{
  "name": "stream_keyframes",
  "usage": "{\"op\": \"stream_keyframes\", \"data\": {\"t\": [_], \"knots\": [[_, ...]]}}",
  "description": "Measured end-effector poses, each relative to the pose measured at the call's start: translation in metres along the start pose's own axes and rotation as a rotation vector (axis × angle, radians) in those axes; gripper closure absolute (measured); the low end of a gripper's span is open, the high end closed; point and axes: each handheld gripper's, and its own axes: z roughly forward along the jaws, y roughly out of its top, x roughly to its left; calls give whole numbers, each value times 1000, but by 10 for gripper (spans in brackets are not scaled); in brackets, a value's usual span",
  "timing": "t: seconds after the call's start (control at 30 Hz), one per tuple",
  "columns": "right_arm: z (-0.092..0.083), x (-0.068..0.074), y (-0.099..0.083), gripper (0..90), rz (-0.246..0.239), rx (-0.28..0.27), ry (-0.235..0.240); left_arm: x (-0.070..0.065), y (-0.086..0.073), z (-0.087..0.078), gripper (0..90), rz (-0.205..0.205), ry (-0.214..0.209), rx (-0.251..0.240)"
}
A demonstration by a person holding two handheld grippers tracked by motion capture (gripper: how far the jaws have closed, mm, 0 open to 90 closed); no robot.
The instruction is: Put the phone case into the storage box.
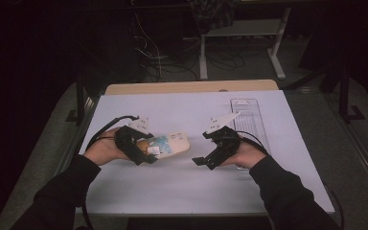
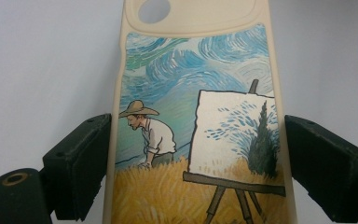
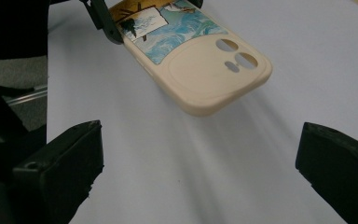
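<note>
White-topped bench (image 1: pixel 182 191): 1 painted phone case (image 1: pixel 170 143), clamped across its long edges by left gripper (image 2: pixel 193 163), raised off the surface. Likely light, flexible, smooth-sided; best gripped by its edges. Right gripper (image 3: pixel 198 168) spread wide, empty.

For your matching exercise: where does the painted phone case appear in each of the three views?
High view: phone case left of centre, in the left gripper.
Left gripper view: phone case central, between the jaws.
Right gripper view: phone case at top centre.
Shared landmark: its blue swirled sky.
</note>
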Motion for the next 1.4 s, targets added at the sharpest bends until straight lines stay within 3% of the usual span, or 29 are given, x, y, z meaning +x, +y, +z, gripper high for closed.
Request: {"op": "stream_keyframes", "data": {"t": [0.1,0.37,0.8,0.83,0.97,1.0,1.23,1.4], "knots": [[0,-4,0,1,-44,19,27,-2,5,4,110,21,-19,10],[0,-15,1,1,-66,33,60,-11,18,11,110,71,-58,28],[2,-19,16,1,-158,64,138,-20,32,17,110,160,-85,35],[4,-20,17,1,-186,63,133,-21,33,17,110,166,-84,40],[8,-19,20,1,-192,68,161,-23,35,19,110,185,-87,48],[8,-17,20,0,-167,93,162,-23,36,19,110,191,-87,51],[18,-13,20,0,-195,108,182,-26,42,22,110,232,-96,66],[23,-10,19,0,-213,125,194,-29,45,24,110,236,-97,62]]}}
